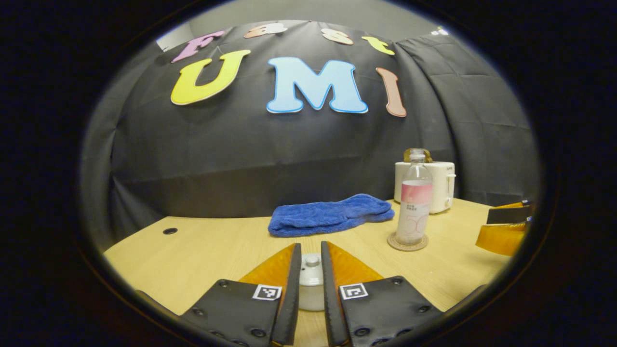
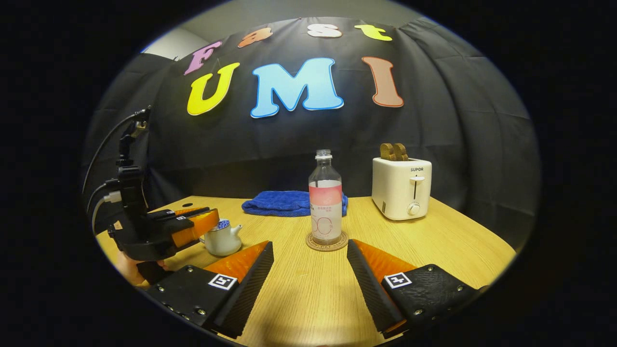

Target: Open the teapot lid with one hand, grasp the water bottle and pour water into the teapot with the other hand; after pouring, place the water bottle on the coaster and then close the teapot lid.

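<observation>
Table (image 2: 448,231): we count one teapot (image 2: 222,239), one water bottle (image 2: 326,205) on its coaster (image 2: 327,246) | left gripper (image 1: 311,253) narrowed around lid knob (image 1: 312,260), seemingly pinching | right gripper (image 2: 311,253) spread, level, facing bottle.

Pretty even overhead lighting in both views, bright on the wooden surface (image 2: 448,231) with just soft shadows under the bottle (image 2: 326,202) and a faint dark patch near the bottom of the right gripper view. Heavy fisheye warp though, the surface edge and the wall cloth bulge hard toward the rim. Focus is decent mid-frame, and the left claw (image 1: 311,270) up close looks a bit soft.
</observation>
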The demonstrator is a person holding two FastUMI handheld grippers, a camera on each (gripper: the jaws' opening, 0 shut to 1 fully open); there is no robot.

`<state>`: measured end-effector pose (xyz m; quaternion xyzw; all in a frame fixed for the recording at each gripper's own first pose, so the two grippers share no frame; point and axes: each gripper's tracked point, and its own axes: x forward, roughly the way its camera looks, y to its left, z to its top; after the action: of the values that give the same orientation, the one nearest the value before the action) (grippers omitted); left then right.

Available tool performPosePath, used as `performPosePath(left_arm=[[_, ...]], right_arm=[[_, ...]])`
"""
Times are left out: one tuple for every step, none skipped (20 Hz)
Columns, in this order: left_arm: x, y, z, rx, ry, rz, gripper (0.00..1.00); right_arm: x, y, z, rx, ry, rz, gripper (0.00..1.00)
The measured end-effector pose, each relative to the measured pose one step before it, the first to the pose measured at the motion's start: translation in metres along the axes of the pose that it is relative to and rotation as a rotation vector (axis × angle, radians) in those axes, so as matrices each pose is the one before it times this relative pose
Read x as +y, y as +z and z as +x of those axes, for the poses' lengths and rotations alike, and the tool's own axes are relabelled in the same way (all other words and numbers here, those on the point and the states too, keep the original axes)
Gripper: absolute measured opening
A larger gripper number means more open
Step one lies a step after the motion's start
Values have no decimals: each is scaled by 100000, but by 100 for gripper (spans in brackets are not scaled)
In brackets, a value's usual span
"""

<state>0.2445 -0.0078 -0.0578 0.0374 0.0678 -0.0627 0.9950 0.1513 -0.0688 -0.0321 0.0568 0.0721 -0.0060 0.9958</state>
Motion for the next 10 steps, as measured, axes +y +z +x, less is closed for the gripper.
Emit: performPosePath(left_arm=[[-412,170,-601,-237,-756,191,30],[-382,269,-728,-509,-298,131,34],[-227,222,-706,-430,-177,-3,34],[-201,277,-971,-508,0,-154,38],[-191,123,-973,-194,276,-15,36],[49,113,-859,-606,878,290,51],[-123,105,-889,-427,537,237,54],[-152,-13,-930,-390,360,-18,55],[-176,45,-834,-522,97,-422,55],[-336,-21,-750,-281,-187,-556,55]], right_arm=[[66,214,-32,-632,25,-887,95],[27,59,-172,-403,-523,-1513,95],[-123,-70,-428,-186,-930,-2184,95],[-23,-374,-431,333,-726,-1817,95],[160,-388,-609,752,-65,-851,95],[396,-410,-643,664,871,-396,95],[390,-102,-647,398,1107,-355,95],[176,-84,-778,54,679,-325,95],[77,154,-750,-291,386,-185,95],[103,161,-709,-407,378,-55,95]])
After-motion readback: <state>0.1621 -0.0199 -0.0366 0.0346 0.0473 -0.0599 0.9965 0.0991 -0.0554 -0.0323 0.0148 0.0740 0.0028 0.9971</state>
